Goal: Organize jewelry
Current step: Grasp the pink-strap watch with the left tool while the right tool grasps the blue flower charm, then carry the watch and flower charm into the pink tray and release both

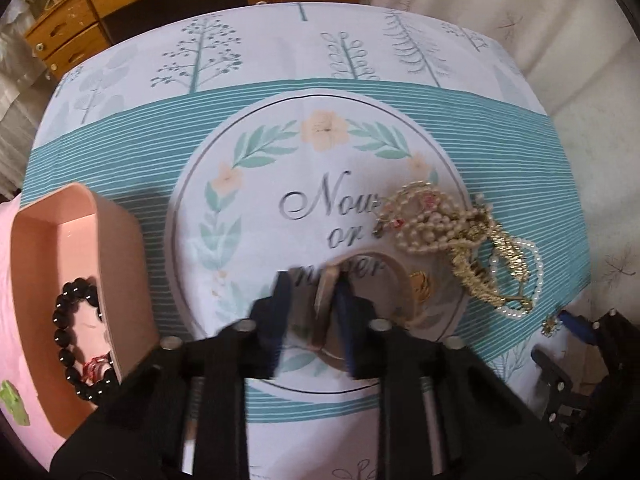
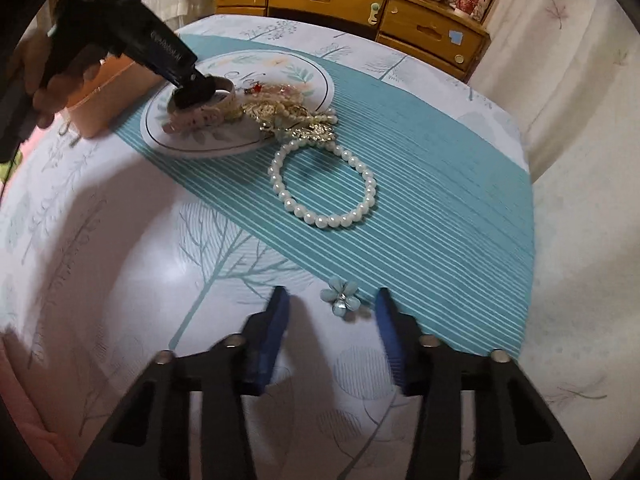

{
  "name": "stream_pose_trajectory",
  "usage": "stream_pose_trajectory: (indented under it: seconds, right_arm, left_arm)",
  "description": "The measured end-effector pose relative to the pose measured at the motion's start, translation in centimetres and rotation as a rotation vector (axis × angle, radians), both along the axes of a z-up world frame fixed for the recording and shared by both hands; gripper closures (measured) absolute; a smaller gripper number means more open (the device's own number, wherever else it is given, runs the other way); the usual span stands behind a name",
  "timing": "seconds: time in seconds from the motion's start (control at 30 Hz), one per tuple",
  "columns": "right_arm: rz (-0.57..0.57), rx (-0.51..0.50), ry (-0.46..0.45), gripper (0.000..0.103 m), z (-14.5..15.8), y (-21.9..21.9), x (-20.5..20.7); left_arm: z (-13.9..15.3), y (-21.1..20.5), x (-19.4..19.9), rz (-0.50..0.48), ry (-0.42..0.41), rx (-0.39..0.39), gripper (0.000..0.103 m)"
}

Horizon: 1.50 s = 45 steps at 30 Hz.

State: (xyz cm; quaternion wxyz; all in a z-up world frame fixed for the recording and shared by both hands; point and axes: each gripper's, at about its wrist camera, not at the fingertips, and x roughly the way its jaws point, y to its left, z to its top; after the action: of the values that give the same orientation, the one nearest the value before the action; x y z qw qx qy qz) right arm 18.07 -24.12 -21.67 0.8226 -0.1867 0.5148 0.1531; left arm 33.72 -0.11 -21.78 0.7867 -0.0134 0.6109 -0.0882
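Two grippers in my hands: my left gripper [image 1: 310, 304] pinches the wall of a wide bangle [image 2: 208, 114] on the tablecloth [image 2: 420, 184], beside the pink box [image 1: 116, 248] holding a black bead bracelet [image 1: 76, 340]. My right gripper [image 2: 328, 320] is spread wide around a blue flower brooch [image 2: 342, 298], near the pearl bracelet [image 2: 324, 184] and tangled jewelry heap [image 1: 452, 232]

— The cloth [image 2: 420, 184]? Teal with thin white stripes, pale tree prints.
— And the box [image 1: 108, 240]? Pink, holding a black bead bracelet [image 1: 76, 344]. The pearl bracelet [image 2: 326, 184] is white.
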Motion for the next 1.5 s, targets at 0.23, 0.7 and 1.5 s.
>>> stream_pose_trajectory:
  seconds: [0.23, 0.7, 1.5]
  right_arm:
    - [-0.003, 0.025, 0.032, 0.083, -0.3, 0.6, 0.3]
    - [-0.02, 0.133, 0.082, 0.089, 0.9, 5.3, -1.7]
    - [-0.119, 0.13, 0.119, 0.089, 4.2, 8.0, -6.0]
  left_arm:
    - [0.6, -0.6, -0.1, 0.01, -0.044, 0.018, 0.096]
    - [6.0, 2.4, -3.7, 0.032, -0.145, -0.077, 0.099]
    - [0.4, 2.9, -1.7, 0.099, -0.02, -0.16, 0.096]
